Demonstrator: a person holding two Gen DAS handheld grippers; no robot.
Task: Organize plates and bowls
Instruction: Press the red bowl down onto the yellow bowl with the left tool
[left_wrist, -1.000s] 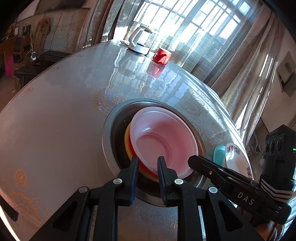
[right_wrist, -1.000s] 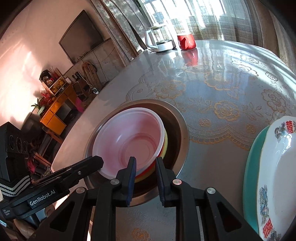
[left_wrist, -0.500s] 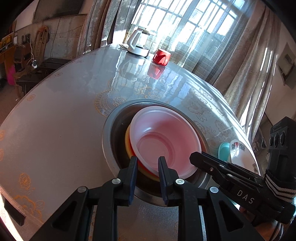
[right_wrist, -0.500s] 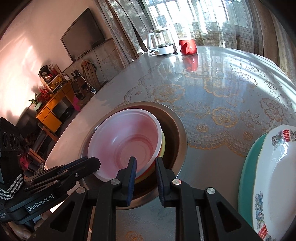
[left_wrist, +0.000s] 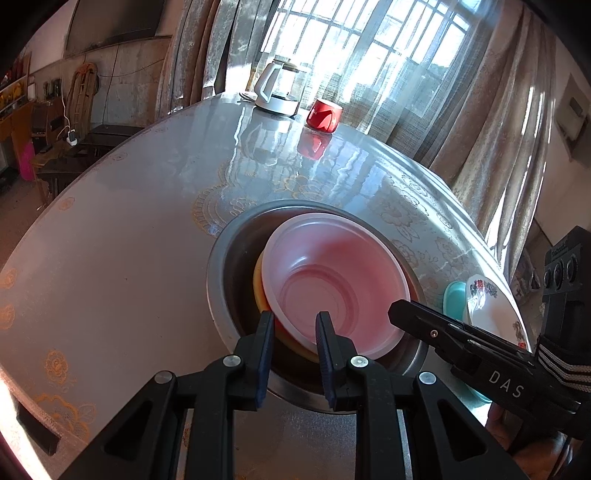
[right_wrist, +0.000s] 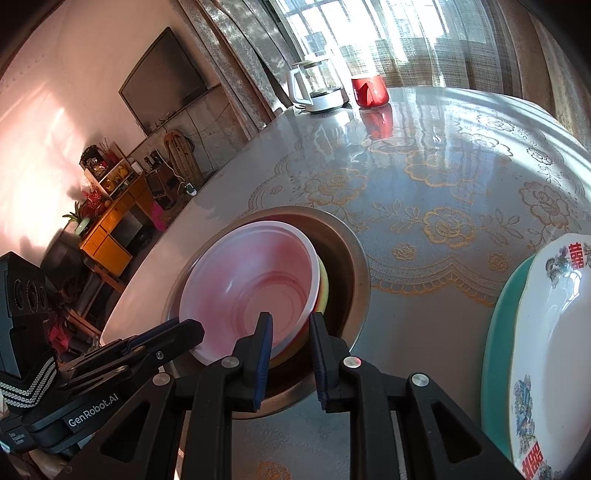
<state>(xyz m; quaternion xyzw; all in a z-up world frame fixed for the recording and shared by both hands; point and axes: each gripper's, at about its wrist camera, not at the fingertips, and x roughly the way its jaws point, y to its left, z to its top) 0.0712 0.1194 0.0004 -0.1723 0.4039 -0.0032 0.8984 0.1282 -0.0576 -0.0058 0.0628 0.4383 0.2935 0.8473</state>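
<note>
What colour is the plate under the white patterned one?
Teal plate, under the white patterned plate; clearest in the right wrist view.

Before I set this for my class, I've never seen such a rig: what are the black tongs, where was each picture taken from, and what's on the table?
No robot: a person holds a two-fingered tool in each hand, with a camera looking along its fingers. One picture comes from the left gripper, the other from the right gripper. On the table, a pink bowl tops a stack of bowls inside a metal basin; a patterned plate lies on a teal plate; a kettle and red cup stand far off. The right fingers are shut; the left I cannot judge. Neither clearly holds anything.
</note>
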